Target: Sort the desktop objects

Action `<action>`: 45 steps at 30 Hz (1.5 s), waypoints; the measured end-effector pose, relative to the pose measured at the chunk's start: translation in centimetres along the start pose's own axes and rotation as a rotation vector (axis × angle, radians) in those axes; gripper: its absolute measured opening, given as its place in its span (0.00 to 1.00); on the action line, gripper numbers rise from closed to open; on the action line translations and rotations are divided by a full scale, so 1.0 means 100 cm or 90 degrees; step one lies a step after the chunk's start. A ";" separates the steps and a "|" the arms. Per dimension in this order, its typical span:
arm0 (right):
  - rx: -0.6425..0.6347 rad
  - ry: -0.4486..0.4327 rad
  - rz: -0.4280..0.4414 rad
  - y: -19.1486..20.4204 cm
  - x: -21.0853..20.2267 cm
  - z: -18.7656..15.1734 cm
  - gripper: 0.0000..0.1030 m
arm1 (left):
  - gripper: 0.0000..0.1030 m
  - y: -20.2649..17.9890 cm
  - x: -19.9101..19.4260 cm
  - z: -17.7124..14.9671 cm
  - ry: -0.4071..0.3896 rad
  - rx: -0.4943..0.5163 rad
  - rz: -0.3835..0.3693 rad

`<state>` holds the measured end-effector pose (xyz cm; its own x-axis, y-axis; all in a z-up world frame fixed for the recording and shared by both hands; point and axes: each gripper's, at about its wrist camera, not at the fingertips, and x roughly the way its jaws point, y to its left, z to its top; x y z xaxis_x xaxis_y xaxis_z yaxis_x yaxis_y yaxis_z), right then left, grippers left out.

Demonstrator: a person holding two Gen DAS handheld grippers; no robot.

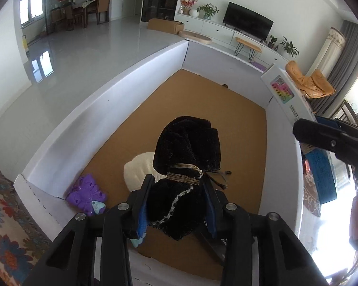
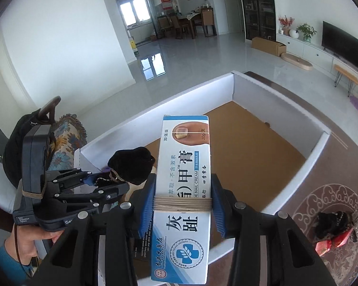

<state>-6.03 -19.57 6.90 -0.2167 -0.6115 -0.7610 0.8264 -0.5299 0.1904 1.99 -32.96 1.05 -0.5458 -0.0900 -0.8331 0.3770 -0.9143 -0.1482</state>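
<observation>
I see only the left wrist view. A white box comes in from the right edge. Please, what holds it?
Observer: The right gripper holds the box, with its fingers closed on it.
Operator: What is printed on it?
Observer: "NAIL CREAM", with a toenail picture near its far end.
Operator: Is anything left outside the tray?
Observer: Yes, a black and red bundle lies on the patterned cloth to the right of the tray.

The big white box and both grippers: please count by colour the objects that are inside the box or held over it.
Black: 1, velvet pouch in the left gripper
White-and-blue: 1, cream carton in the right gripper
Purple: 1, toy
White: 1, soft object
Total: 4
</observation>
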 end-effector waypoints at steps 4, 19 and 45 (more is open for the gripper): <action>-0.011 0.075 0.003 0.018 0.062 -0.009 0.51 | 0.67 0.009 0.008 -0.006 0.002 -0.017 0.024; 0.120 -0.184 -0.187 -0.113 -0.107 -0.140 0.93 | 0.75 -0.162 -0.071 -0.048 -0.129 0.143 -0.177; 0.270 -0.002 -0.363 -0.203 -0.133 -0.349 1.00 | 0.93 -0.306 0.066 -0.146 -0.014 0.282 -0.188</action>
<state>-1.81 19.82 -8.47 -0.5573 -0.1729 -0.8121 0.3106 -0.9505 -0.0108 -2.26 0.15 -7.71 -0.5983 0.1932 -0.7776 -0.1447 -0.9806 -0.1323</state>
